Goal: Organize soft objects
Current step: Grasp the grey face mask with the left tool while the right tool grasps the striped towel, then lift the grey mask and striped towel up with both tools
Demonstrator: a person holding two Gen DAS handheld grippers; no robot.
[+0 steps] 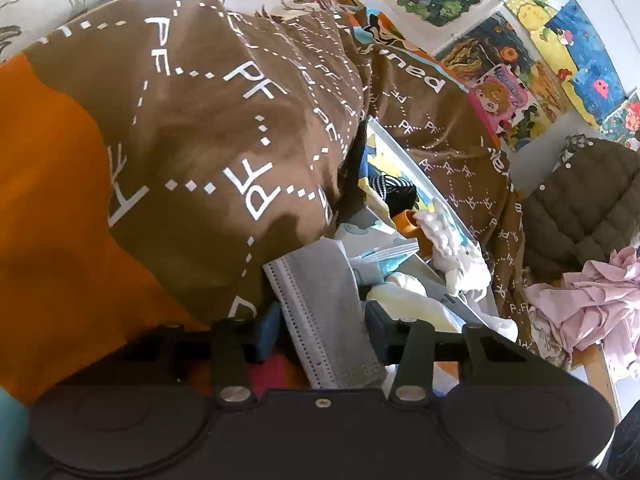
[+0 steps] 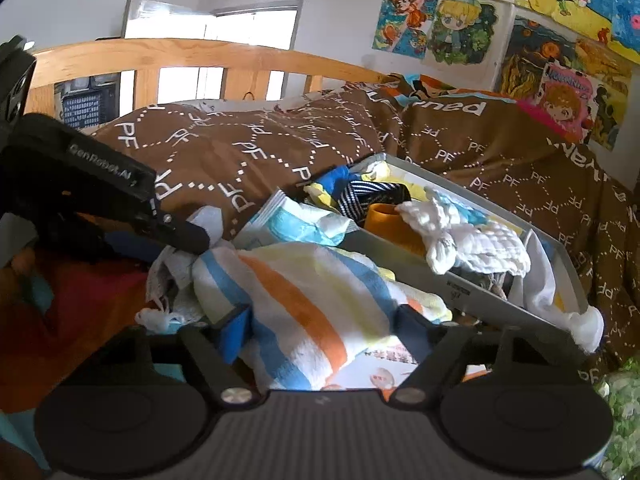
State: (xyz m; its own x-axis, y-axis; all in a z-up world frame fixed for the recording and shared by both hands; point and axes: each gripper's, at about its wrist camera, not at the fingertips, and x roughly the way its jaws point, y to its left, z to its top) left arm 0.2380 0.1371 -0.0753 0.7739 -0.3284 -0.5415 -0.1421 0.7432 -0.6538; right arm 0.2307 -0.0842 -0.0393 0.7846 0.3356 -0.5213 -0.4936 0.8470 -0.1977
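Note:
A grey face mask [image 1: 320, 312] lies lengthwise between the fingers of my left gripper [image 1: 322, 332], filling the gap and touching both pads, so the gripper is shut on it. My right gripper [image 2: 326, 328] stands wide around a striped towel [image 2: 304, 304] in blue, orange and yellow, which rests bunched on the bed between the fingers. In the right wrist view the left gripper [image 2: 196, 236] reaches in from the left, just beyond the towel. Behind both sits a grey tray [image 2: 500, 304] holding a white muslin cloth [image 2: 472, 244], a black striped sock [image 2: 372, 196] and an orange item [image 2: 384, 220].
A brown quilt [image 1: 208, 120] printed with white letters is heaped left of and behind the tray. A pink cloth [image 1: 600, 300] and an olive padded jacket [image 1: 580, 208] lie at the right. The wooden headboard [image 2: 200, 56] and a wall of drawings [image 2: 560, 60] close the far side.

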